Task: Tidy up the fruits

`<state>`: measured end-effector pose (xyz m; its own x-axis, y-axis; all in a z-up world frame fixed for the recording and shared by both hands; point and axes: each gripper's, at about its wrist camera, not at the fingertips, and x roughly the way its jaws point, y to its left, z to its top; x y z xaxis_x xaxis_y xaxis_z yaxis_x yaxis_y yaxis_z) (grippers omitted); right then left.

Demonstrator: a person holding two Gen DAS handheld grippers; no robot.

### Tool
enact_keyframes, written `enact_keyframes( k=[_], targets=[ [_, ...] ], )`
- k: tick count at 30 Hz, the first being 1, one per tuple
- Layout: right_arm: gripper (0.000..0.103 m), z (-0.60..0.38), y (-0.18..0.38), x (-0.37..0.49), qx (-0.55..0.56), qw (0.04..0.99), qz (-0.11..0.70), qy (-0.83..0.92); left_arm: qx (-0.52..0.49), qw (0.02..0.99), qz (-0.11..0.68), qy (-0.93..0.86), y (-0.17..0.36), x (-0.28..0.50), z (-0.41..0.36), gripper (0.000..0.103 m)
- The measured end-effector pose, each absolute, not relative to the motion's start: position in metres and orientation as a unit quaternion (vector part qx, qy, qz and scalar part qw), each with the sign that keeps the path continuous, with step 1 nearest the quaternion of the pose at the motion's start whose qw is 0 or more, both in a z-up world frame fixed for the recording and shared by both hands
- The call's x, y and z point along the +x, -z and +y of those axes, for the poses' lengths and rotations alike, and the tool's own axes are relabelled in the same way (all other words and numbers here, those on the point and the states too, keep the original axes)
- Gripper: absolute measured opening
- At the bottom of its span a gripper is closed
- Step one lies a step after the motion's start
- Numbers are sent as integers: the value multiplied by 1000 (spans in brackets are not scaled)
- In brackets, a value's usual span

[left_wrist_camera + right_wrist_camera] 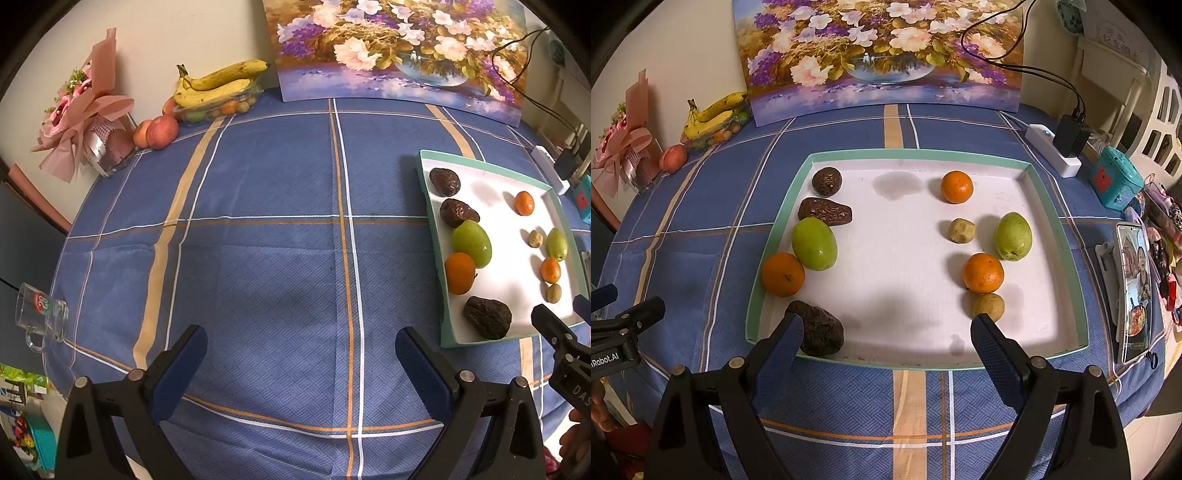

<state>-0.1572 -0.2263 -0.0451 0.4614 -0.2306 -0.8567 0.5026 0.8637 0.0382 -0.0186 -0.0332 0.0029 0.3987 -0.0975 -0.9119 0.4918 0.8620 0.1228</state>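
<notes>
- Two grippers, both spread wide and empty: the left gripper [301, 354] hangs over bare blue checked tablecloth [258, 258]; the right gripper [886, 341] sits over the near edge of the tray [916, 363].
- Just past the right fingers, a wrinkled dark fruit [818, 328] and a small tan round one [989, 306].
- Beyond lie smooth oranges [982, 272], glossy green ovals [813, 243] and more wrinkled brown fruits [824, 211], in two columns inside the shallow white, mint-rimmed tray.

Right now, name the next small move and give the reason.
Probably ease the open right gripper forward and right onto the small tan fruit by its right finger; it lies nearest in the tray, and both grippers hold nothing.
</notes>
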Motion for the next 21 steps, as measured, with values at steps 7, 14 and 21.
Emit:
enact_keyframes(
  k=[7, 14, 21],
  targets=[
    [92, -226, 45, -157, 144, 842, 472, 218, 191, 813, 519, 180, -2, -18, -33, 103],
    [92, -227, 48, -157, 143, 841, 475, 214, 189, 812, 524, 176, 0, -17, -31, 103],
    [92, -227, 48, -157, 143, 841, 476, 214, 189, 809, 528, 174, 1, -16, -29, 103]
  ],
)
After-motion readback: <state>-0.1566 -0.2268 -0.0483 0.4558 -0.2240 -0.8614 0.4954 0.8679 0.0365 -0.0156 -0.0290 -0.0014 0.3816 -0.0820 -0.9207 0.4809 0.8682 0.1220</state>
